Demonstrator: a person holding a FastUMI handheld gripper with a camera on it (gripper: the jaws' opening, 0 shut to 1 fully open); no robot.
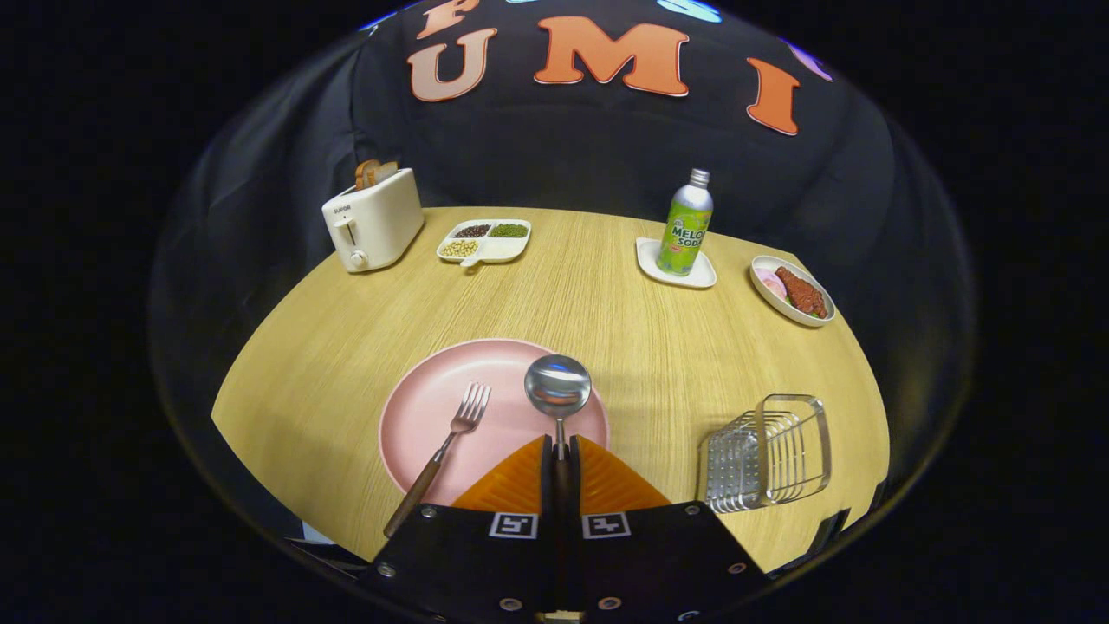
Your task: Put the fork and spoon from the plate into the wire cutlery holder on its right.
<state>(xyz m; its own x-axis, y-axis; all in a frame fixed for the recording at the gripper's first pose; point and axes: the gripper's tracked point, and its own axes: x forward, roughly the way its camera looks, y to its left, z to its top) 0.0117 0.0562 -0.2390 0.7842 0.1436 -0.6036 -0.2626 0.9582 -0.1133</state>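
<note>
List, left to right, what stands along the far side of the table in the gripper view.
Toaster → divided snack tray → soda bottle on its coaster → oval dish. Nearer, the gripper is shut on the spoon.

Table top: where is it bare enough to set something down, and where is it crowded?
Bare: the wide middle of the table, between the pink plate and the back row. Crowded: the back, with toaster, divided tray, soda bottle, food dish. The tool, shut on the spoon, sits between fork and wire holder.
</note>
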